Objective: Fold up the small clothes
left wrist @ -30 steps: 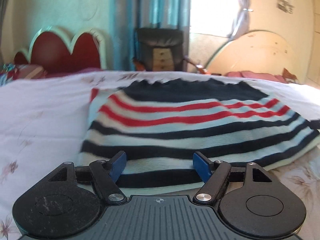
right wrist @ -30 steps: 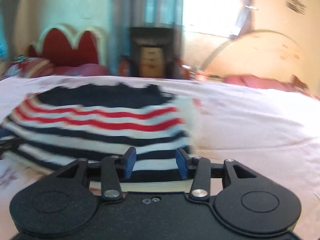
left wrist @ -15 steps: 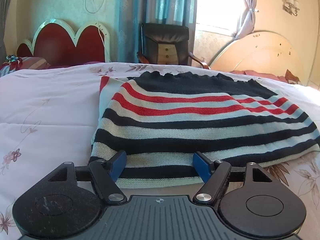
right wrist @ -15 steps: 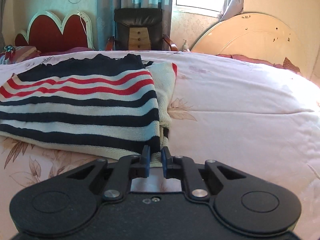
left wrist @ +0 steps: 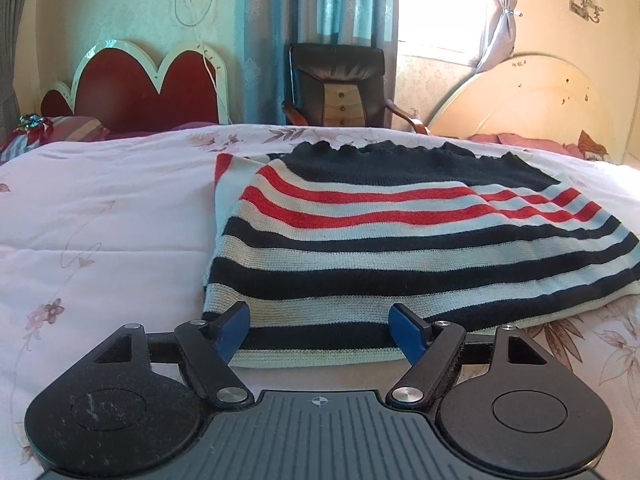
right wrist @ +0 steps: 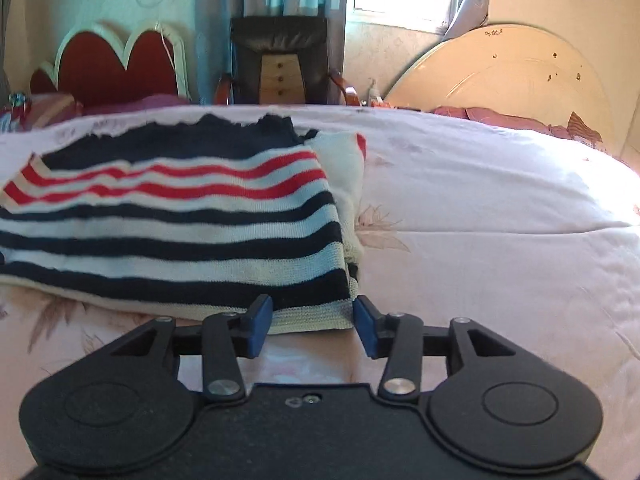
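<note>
A knitted sweater [left wrist: 400,240] with navy, white and red stripes lies folded flat on the bed; it also shows in the right wrist view [right wrist: 180,224]. My left gripper [left wrist: 320,330] is open, its blue fingertips straddling the near hem at the sweater's left corner. My right gripper [right wrist: 313,323] is open, its fingertips on either side of the hem at the sweater's near right corner. A white sleeve part [right wrist: 344,160] pokes out along the right edge.
The bed is covered by a white floral quilt [left wrist: 100,220], which spreads right of the sweater [right wrist: 500,220]. Behind stand a red headboard [left wrist: 140,88], a dark chair [left wrist: 340,84] and a cream round headboard [right wrist: 500,80].
My right gripper was shut at the sweater's near right corner half a second ago and is now open. The left gripper has stayed open at the near left hem.
</note>
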{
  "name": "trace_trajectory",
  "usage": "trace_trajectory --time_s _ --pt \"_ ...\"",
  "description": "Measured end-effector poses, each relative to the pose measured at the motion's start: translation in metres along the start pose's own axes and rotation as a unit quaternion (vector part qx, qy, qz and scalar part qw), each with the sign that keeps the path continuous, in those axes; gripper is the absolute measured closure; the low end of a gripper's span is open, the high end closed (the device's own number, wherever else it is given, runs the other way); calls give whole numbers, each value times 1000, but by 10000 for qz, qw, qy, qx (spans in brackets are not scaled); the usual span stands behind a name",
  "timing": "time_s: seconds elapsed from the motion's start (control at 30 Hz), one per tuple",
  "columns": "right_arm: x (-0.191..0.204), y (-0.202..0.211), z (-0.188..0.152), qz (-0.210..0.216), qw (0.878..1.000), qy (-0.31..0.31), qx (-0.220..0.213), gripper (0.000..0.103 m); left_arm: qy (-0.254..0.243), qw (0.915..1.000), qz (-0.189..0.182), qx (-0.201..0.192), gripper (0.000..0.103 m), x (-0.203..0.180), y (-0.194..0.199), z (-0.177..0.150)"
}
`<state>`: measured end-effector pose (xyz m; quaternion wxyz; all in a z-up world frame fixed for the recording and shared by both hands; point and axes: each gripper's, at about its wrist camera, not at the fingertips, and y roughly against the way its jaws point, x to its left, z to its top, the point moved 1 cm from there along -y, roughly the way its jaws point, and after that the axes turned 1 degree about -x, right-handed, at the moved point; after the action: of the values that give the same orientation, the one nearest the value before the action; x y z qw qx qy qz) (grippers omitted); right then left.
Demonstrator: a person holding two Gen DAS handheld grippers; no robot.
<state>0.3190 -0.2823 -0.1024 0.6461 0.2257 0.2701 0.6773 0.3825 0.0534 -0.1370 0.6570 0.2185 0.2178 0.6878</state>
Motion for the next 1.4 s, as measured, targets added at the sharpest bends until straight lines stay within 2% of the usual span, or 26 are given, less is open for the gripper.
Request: trace_trajectory --time_s 0.2,0.3,0.4,0.43,0.5,0.6,0.67,0.7,0.73,0.83,0.97,1.0,1.03,1.1,1.17,1.2,1.23,1.27,1.3,1.33,1.37,1.4 --pt "8 13 3 84 9999 112 -56 60 -24 9998 220 13 27 8 23 -2" --pt "16 16 8 184 9997 139 -91 60 380 9992 141 39 27 21 32 -4" --pt "27 17 11 290 9993 211 -124 60 1199 9922 -321 65 27 37 37 -11" --pt "31 18 12 344 9991 213 -140 60 1639 9851 -506 126 27 44 35 -15" --pt "39 18 15 471 9985 206 -176 60 2579 9622 -851 187 27 58 28 -30" --pt "50 20 19 689 9971 218 -256 60 3751 9198 -1152 17 27 73 20 -52" --pt "58 21 22 799 9959 287 -296 60 4188 8999 -1206 -133 27 80 15 -58" --pt "61 21 23 841 9954 326 -315 60 4342 8924 -1208 -203 27 82 12 -59" --pt "63 21 24 877 9950 353 -333 60 4422 8884 -1206 -256 27 83 8 -59" --pt "66 19 25 959 9939 400 -362 60 4536 8828 -1151 -407 27 83 -6 -55" --pt "65 13 26 1060 9928 373 -420 60 4538 8828 -1058 -590 30 81 -28 -44" --pt "65 10 26 1065 9927 369 -420 60 4483 8863 -1007 -569 42 81 -34 -40" --pt "65 8 26 1067 9928 361 -407 60 4467 8882 -965 -484 49 82 -43 -37" --pt "64 4 26 1094 9927 316 -400 60 4596 8815 -985 -439 71 90 -58 -33" --pt "63 0 29 1119 9926 256 -402 61 4704 8749 -1050 -480 74 94 -66 -35" --pt "62 -2 31 1167 9922 200 -400 62 4673 8764 -1051 -499 74 94 -67 -34" --pt "62 -3 33 1222 9916 145 -397 63 4680 8760 -1053 -491 78 93 -67 -33" --pt "62 -5 36 1272 9911 103 -383 70 4876 8637 -1159 -537 82 94 -62 -33" --pt "63 -6 39 1344 9903 54 -346 81 4998 8509 -1384 -840 82 94 -54 -32" --pt "65 -7 43 1479 9885 2 -309 85 4887 8537 -1452 -1060 82 91 -46 -30" --pt "68 -7 47 1613 9864 -8 -325 87 4780 8621 -1333 -1029 82 88 -46 -29" --pt "74 -7 51 1687 9849 40 -399 88 4853 8602 -1279 -900 83 88 -51 -32"
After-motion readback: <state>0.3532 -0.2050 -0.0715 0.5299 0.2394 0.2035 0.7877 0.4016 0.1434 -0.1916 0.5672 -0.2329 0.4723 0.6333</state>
